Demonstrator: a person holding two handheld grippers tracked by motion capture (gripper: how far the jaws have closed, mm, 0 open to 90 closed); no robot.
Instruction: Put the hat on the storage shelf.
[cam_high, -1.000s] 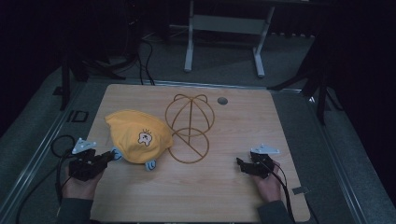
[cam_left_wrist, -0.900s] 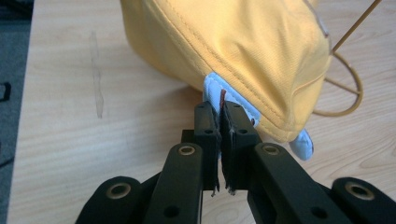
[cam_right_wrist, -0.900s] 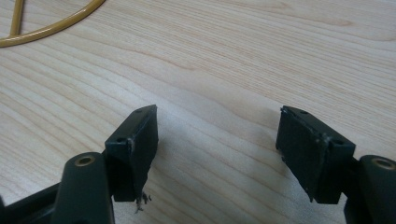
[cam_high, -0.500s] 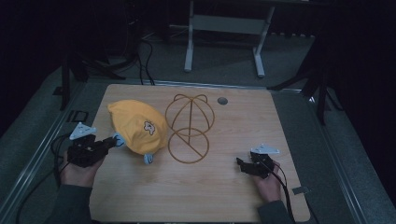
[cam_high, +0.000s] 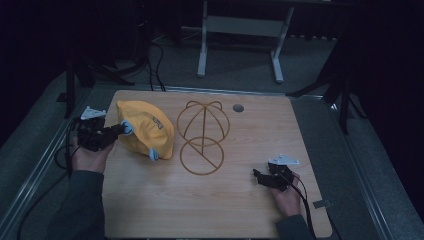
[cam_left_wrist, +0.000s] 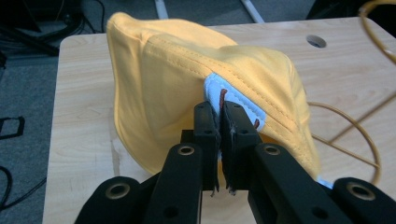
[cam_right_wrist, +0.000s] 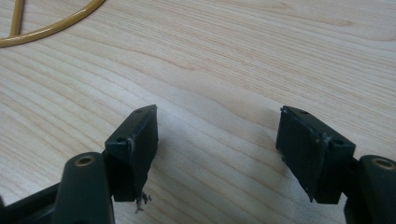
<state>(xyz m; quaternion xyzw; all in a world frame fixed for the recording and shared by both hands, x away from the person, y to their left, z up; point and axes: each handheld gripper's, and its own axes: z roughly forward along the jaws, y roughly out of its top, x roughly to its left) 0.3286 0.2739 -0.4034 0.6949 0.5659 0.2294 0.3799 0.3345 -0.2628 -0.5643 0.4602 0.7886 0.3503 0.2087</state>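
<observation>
A yellow cap (cam_high: 145, 127) with a light blue strap (cam_left_wrist: 233, 100) hangs tilted over the left part of the wooden table (cam_high: 250, 215). My left gripper (cam_high: 124, 129) is shut on that strap at the cap's rim, and in the left gripper view the jaws (cam_left_wrist: 219, 109) pinch the strap with the yellow cap (cam_left_wrist: 163, 79) spread beyond them. A gold wire hat stand (cam_high: 202, 135) lies on the table just right of the cap. My right gripper (cam_high: 257, 176) rests low at the front right, open, with bare wood between its fingertips (cam_right_wrist: 217, 126).
A round hole (cam_high: 238, 107) sits in the table behind the stand. Cables lie on the floor at the left (cam_high: 155, 65). A grey metal frame (cam_high: 240, 25) stands beyond the table. A piece of tape (cam_high: 321, 203) marks the front right edge.
My left gripper has moved away from the person and upward, carrying the cap, which has lifted off the table and tipped on edge. The right gripper has stayed put.
</observation>
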